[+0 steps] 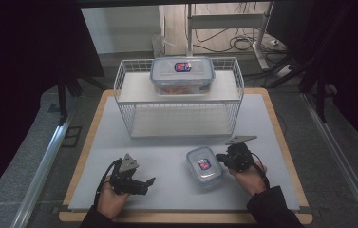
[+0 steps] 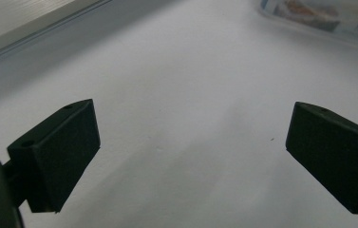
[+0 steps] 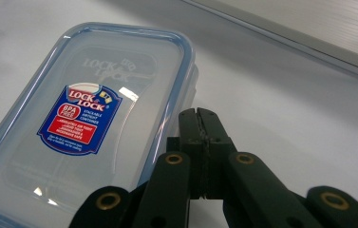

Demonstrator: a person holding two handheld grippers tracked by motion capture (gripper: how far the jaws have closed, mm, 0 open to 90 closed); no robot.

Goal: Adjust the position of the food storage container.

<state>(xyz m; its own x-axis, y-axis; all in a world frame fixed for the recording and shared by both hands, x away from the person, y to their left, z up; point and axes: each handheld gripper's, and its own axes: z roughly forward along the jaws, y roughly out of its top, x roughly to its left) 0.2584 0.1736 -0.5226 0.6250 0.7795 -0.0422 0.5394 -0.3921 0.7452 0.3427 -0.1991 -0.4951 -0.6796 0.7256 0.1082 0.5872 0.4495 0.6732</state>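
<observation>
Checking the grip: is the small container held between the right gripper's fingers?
No: the right gripper has its fingers pressed together beside the small container, nothing between them.

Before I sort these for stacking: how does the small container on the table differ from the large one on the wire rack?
The small container is much smaller than the large container. The small one lies on the table beside the right gripper; the large one sits on the wire rack. The large one shows something orange inside; the small one looks empty. Both have clear bodies, blue-rimmed lids and a red-blue label.
</observation>
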